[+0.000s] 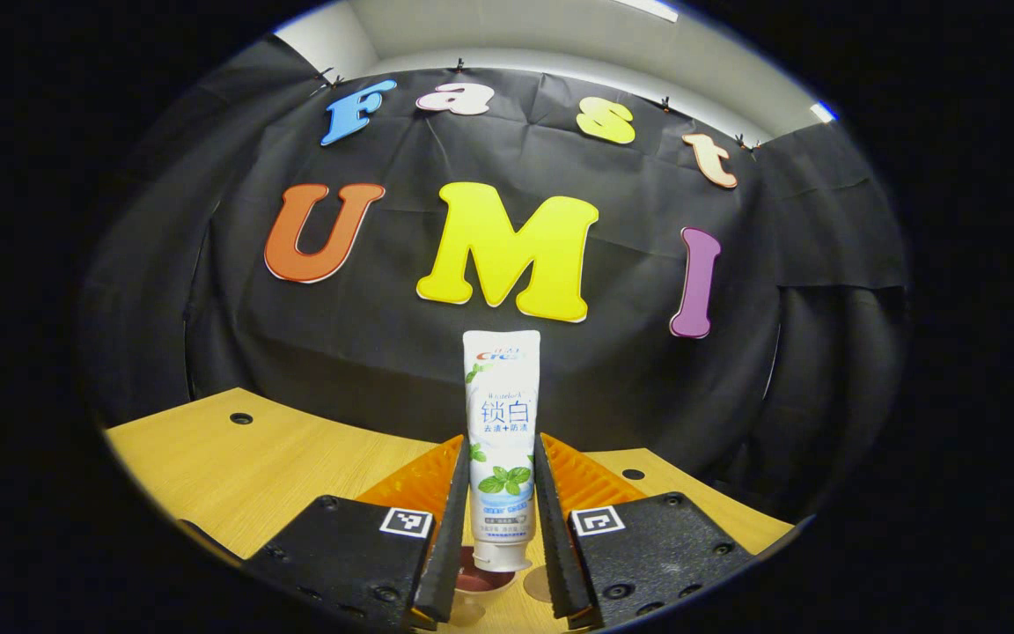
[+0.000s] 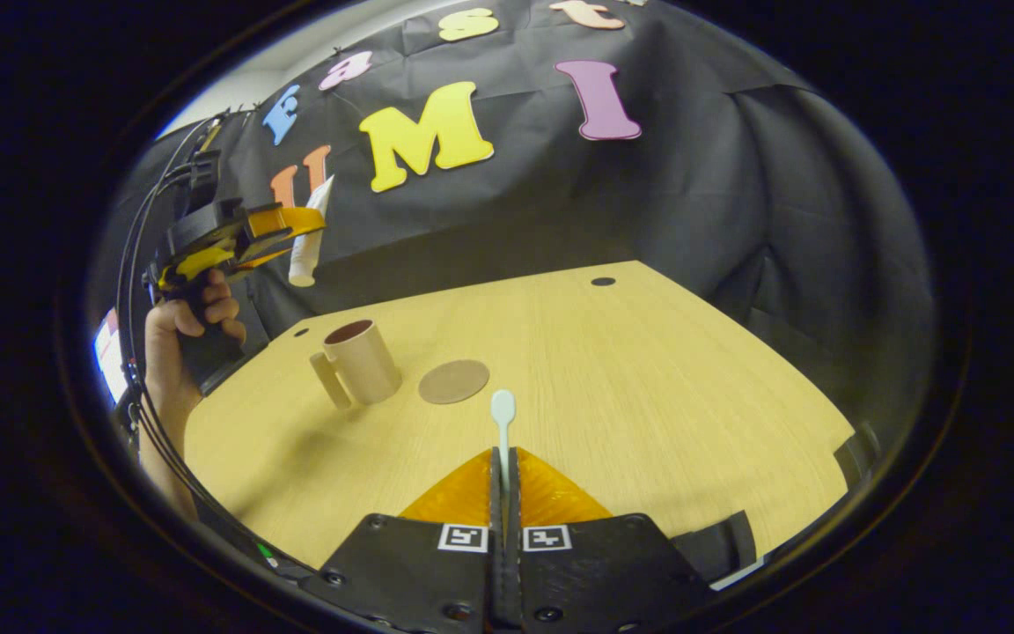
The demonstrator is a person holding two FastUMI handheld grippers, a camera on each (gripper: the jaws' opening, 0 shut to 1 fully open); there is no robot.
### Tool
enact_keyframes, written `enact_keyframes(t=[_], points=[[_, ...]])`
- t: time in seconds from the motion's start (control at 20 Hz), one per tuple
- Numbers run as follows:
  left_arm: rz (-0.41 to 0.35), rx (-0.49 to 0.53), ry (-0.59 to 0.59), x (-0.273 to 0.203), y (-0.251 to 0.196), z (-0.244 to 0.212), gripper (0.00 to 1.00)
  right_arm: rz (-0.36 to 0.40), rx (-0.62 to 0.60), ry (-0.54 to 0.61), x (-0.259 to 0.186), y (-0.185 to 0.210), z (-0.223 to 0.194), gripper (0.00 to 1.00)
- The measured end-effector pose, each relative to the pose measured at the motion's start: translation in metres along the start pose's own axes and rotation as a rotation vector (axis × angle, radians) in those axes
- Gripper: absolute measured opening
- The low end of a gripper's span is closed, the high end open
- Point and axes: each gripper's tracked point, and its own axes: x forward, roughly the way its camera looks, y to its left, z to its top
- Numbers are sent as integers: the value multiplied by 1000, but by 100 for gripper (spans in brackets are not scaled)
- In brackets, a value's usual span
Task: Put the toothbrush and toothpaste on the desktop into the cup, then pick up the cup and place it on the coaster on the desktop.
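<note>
My left claw (image 1: 496, 546) pinched the toothpaste tube (image 1: 501, 440) upright, cap down; below the cap I could make out the cup's rim. My right claw (image 2: 504, 480) was pressed on the toothbrush (image 2: 503, 431), head pointing forward; the cup (image 2: 363, 359) stood toward the desktop's (image 2: 648, 379) far-left corner, the coaster (image 2: 453, 381) just beside it.

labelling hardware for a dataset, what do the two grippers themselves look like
Both grippers are black textured blocks with screws, each finger base carrying a square black-and-white marker. From the right gripper view, the left gripper has a yellow-and-black body with black cables trailing behind, gripped by a bare hand.
</note>
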Motion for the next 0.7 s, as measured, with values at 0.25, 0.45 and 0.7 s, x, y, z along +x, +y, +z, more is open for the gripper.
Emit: enact_keyframes(t=[0.25, 0.45, 0.7], points=[[25, -23, 49, 5, 11, -20, 46, -9, 13, -2, 0, -4, 0, 0], [35, -23, 77, 7, 14, -31, 46, -10, 16, 6, 2, -5, -2, 0], [43, -22, 90, 7, 18, -38, 46, -10, 1, 5, 1, -2, -4, 0]])
